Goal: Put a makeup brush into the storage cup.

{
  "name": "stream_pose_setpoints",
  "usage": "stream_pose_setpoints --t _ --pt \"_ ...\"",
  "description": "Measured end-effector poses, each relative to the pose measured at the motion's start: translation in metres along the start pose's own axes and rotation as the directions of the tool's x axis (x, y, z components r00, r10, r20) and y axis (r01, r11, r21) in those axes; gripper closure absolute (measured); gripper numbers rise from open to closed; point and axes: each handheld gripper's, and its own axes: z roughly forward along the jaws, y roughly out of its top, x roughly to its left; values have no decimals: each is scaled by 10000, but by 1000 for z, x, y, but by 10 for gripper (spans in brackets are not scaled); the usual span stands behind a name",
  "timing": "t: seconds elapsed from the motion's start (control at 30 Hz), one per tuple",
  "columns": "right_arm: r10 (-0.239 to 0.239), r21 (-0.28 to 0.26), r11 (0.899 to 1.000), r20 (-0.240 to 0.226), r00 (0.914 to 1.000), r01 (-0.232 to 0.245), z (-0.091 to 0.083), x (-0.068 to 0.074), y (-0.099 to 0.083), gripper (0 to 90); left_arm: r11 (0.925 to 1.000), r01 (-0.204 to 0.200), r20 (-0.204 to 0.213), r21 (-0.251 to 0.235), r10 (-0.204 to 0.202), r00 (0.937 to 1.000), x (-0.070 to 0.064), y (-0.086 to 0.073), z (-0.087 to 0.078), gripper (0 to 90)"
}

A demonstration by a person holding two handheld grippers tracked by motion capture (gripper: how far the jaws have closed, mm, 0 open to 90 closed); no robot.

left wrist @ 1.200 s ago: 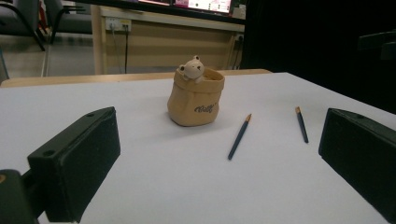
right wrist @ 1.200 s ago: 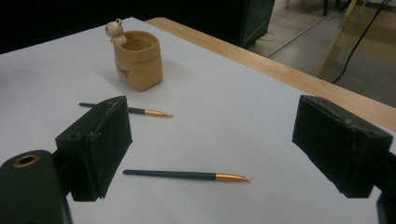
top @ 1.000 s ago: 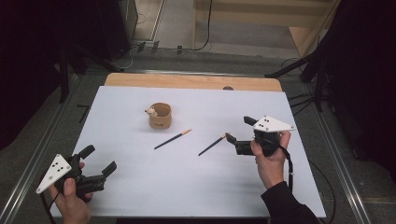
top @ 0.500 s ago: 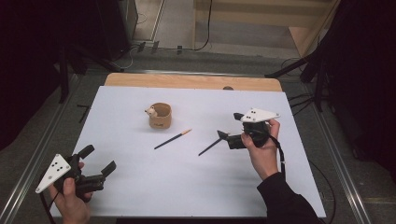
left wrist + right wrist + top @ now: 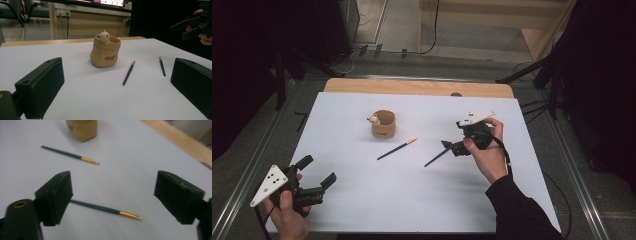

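Desk (image 5: 412, 200) with white covering carries a tan sack-shaped ceramic holder (image 5: 383, 124) bearing a small bear figure. Right hand-held gripper (image 5: 451, 148) hovers with jaws spread wide, grasping nothing, directly over the nearer dark-handled, gold-tipped paintbrush (image 5: 105, 209), which lies flat between the jaws. Left hand-held gripper (image 5: 317, 172) sits released at the desk's near left corner. A second matching paintbrush (image 5: 397, 149) lies between holder and first brush. Risk: the thin handle may roll or pivot if the jaws close off-centre.
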Motion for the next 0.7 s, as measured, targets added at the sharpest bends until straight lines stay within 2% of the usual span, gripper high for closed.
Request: stream_pose_setpoints --t 0.03,0.13,0.27,0.3,0.33,0.53,0.67,0.7 --pt "-29 138 9999 -168 9999 32 1 -1 0 205 10000 14 -2 -5 -14 10000 0 0 0 0" --pt "-143 355 9993 -80 9999 146 4 -2 1 208 10000 18 -14 6 -18 10000 0 0 0 0" --pt "-122 620 9980 -237 9996 137 9 -5 3 226 10000 -9 -39 6 9 10000 0 0 0 0" --pt "-72 774 9969 -477 9988 108 12 -8 4 248 10000 8 -51 6 -8 10000 0 0 1 0" --pt "-61 839 9964 -497 9987 103 13 -8 4 249 10000 9 -49 3 -9 10000 0 0 1 0" --pt "-484 1456 9877 -595 9971 567 21 -9 8 247 10000 -12 -24 21 12 10000 0 0 1 0" --pt "-595 1744 9821 -731 9955 715 25 -9 10 247 10000 -43 -6 31 43 10000 0 0 1 0" --pt "-857 1970 9754 -738 9936 988 28 -8 12 251 10000 -42 5 20 42 10000 0 0 1 0"
